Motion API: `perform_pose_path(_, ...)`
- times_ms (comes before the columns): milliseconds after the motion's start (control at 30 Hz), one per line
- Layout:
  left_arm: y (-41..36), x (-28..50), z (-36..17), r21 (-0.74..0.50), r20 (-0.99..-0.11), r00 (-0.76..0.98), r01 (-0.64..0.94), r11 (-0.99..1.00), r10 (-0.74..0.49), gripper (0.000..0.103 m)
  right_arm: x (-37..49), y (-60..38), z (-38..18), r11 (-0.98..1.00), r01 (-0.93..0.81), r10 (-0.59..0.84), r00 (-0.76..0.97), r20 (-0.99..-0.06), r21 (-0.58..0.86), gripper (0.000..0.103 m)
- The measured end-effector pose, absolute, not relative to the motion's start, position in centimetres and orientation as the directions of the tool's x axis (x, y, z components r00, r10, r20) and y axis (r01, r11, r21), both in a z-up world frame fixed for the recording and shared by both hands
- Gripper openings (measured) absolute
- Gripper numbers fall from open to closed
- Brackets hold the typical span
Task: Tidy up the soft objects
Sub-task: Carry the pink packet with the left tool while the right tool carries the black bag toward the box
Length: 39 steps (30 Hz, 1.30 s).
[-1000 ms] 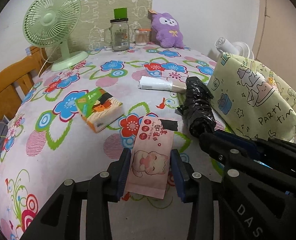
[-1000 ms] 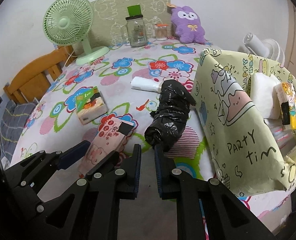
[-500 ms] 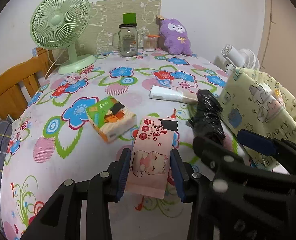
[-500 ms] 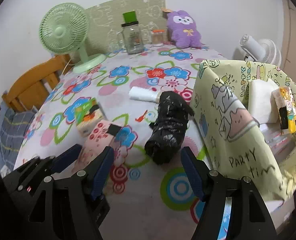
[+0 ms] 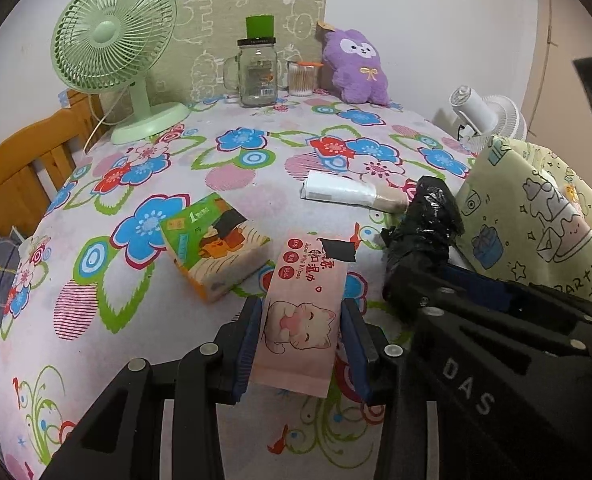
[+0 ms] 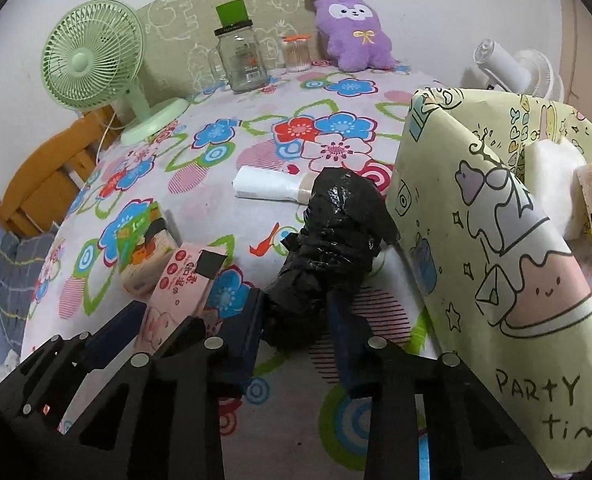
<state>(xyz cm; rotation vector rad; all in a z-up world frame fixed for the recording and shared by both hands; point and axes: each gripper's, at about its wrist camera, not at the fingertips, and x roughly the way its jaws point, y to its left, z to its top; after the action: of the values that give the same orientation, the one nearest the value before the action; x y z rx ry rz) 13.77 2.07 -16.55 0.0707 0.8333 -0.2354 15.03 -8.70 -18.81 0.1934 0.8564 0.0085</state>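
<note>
On the table (image 5: 224,200) the wipes pack (image 5: 302,312) lay nearest, the tissue pack (image 5: 216,248) just left of it, the black roll (image 5: 420,232) right — beside the bag (image 6: 496,240). Behind stood fan (image 5: 112,40), jar (image 5: 257,72) and plush (image 5: 356,68).

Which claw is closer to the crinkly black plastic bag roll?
Right. The right claw has the crinkly black plastic bag roll between its closing jaws; the left claw sits beside it, gripping the pink wipes packet.

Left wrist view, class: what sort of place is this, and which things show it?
Probably a home room: a table under a flowered cloth, with a green desk fan, a purple plush toy and a wooden chair beside it.
</note>
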Motion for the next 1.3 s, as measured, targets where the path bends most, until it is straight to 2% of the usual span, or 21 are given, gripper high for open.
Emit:
perform_pose_path(33, 2.1, 13.8, -16.5, -0.029, -0.741, 0.649, 0.230, 0.973, -0.175, 0.041, 15.0, -8.6, -18.7, 0.984, 0.060, 0.089, 0.659, -0.747, 0.170, 0.024)
perform_pose_path(167, 2.0, 13.5, -16.1, -0.027, -0.739, 0.653, 0.218, 0.975, -0.167, 0.041, 14.6, -8.2, -18.2, 0.988, 0.021, 0.102, 0.666, -0.739, 0.156, 0.020)
perform_pose_path(533, 1.7, 11.9, -14.1, -0.015, -0.715, 0.683, 0.199, 0.980, -0.150, 0.041, 12.8, -8.4, -16.2, 0.984, -0.024, 0.143, 0.693, -0.706, 0.176, 0.014)
perform_pose_path(1300, 1.8, 8.7, -7.8, -0.017, -0.616, 0.773, 0.175, 0.984, -0.148, 0.041, 9.4, -7.9, -9.6, 0.988, -0.094, 0.151, 0.773, -0.617, 0.123, 0.012)
